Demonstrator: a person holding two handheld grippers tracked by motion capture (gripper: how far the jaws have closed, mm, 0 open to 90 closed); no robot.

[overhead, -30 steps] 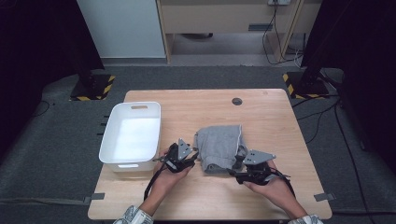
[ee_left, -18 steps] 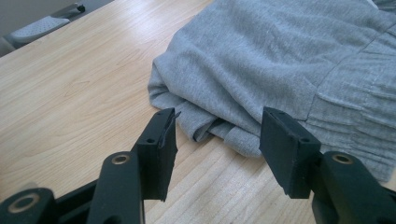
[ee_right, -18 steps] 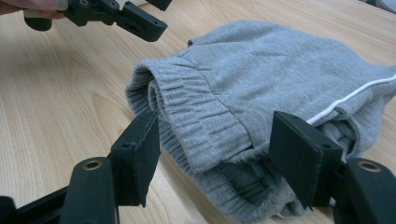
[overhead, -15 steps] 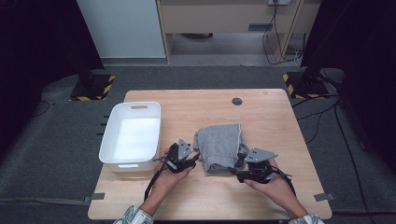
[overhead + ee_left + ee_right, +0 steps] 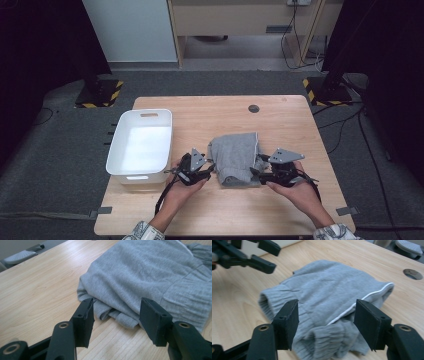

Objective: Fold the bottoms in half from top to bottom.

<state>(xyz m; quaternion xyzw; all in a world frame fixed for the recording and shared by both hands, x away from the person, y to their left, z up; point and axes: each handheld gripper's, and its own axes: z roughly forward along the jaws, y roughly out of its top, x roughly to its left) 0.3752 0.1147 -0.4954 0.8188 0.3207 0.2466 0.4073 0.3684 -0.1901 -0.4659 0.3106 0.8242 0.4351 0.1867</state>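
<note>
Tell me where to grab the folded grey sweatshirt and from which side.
Take the folded grey knit sweatshirt at its near edge, probably low from the person's side. There the layers stack into a thick lip with ribbed cuffs bulging, so a hand-held gripper's jaws can straddle it. The open left hand-held gripper already faces that edge.

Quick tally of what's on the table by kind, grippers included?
Grey garment: 1
White bin: 1
Grippers: 2, left gripper and right gripper, both open at the garment's edges
Total: 4
</note>
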